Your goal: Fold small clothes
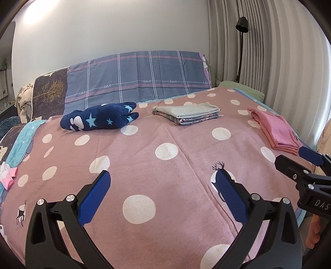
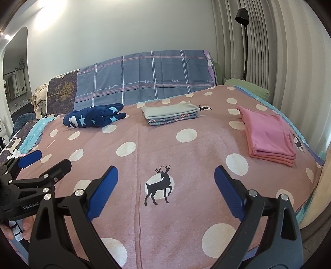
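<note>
A folded pink garment stack [image 1: 275, 130] [image 2: 269, 136] lies at the right of the bed. A folded grey-and-floral stack [image 1: 186, 113] [image 2: 169, 113] lies at the far middle. A dark blue star-print garment [image 1: 99, 119] [image 2: 94, 118] lies bundled at the far left. A small pink and white garment [image 1: 7, 174] lies at the left edge. My left gripper [image 1: 163, 175] is open and empty above the bedspread. My right gripper [image 2: 166, 171] is open and empty above the deer print. Each gripper shows at the edge of the other's view.
The pink polka-dot bedspread [image 1: 165, 196] [image 2: 186, 161] covers the bed. A blue plaid headboard cover [image 1: 134, 76] stands behind. Curtains and a black floor lamp [image 2: 242, 16] stand at the right. Beige clothes [image 1: 24, 99] pile at the far left.
</note>
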Available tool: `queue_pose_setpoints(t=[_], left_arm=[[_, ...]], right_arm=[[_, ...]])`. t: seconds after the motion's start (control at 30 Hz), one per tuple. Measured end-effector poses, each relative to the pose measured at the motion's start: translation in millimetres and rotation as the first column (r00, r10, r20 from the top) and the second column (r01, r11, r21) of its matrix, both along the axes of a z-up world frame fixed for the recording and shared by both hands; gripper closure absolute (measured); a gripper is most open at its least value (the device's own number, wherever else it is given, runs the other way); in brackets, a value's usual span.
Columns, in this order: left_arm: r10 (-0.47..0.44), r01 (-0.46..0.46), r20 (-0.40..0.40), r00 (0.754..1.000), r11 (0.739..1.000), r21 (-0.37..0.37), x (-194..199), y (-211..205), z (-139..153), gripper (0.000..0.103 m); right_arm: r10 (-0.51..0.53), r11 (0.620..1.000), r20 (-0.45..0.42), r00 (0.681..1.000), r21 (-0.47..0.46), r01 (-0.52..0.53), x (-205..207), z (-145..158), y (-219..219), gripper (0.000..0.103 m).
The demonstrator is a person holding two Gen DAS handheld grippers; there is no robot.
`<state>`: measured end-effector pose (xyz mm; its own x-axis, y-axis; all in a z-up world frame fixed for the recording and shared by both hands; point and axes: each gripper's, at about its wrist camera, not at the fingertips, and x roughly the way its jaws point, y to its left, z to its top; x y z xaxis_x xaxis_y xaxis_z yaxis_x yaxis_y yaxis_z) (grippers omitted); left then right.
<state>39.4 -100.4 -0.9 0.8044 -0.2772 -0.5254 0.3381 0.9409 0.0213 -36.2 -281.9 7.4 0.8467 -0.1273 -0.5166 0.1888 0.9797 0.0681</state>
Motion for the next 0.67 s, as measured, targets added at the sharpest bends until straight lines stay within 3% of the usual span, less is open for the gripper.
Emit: queue_pose_setpoints(t=[0.67], left_arm=[[-0.027,0.028,-0.040,0.999,0.999,0.028,2.3,-3.2,-14.1,0.001]], right_arm=[[-0.010,1.000,-0.041,0.999,-0.003,0.010,14.1,-12.5,0.6,0.007]])
